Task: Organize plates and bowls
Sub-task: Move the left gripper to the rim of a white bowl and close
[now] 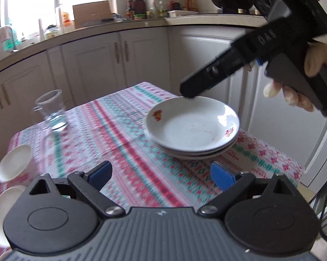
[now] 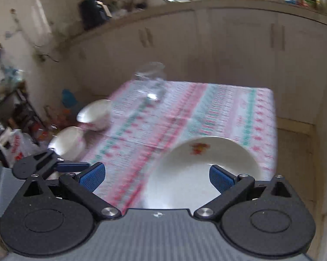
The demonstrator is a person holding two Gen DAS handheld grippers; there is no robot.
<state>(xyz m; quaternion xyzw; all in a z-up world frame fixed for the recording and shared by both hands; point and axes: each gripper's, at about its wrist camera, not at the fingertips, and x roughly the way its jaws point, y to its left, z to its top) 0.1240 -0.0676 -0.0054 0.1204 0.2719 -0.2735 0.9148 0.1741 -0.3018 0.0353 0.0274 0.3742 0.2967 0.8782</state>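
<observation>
A stack of three white plates (image 1: 191,128) with red flower prints sits on the right side of the patterned tablecloth (image 1: 120,134). In the right wrist view the top plate (image 2: 198,169) lies just ahead of my right gripper (image 2: 156,177), which is open and empty. From the left wrist view, the right gripper (image 1: 188,91) hovers at the top plate's far rim, held by a gloved hand (image 1: 315,63). My left gripper (image 1: 161,175) is open and empty, short of the stack. Two white bowls (image 1: 13,166) (image 1: 2,215) stand at the table's left edge, and both bowls (image 2: 96,114) (image 2: 67,142) show in the right wrist view.
A clear drinking glass (image 1: 51,111) stands at the table's far left, and this glass (image 2: 150,80) is also in the right wrist view. White kitchen cabinets (image 1: 120,52) and a cluttered counter (image 1: 141,15) run behind the table. Cluttered shelves (image 2: 15,113) stand past the bowls.
</observation>
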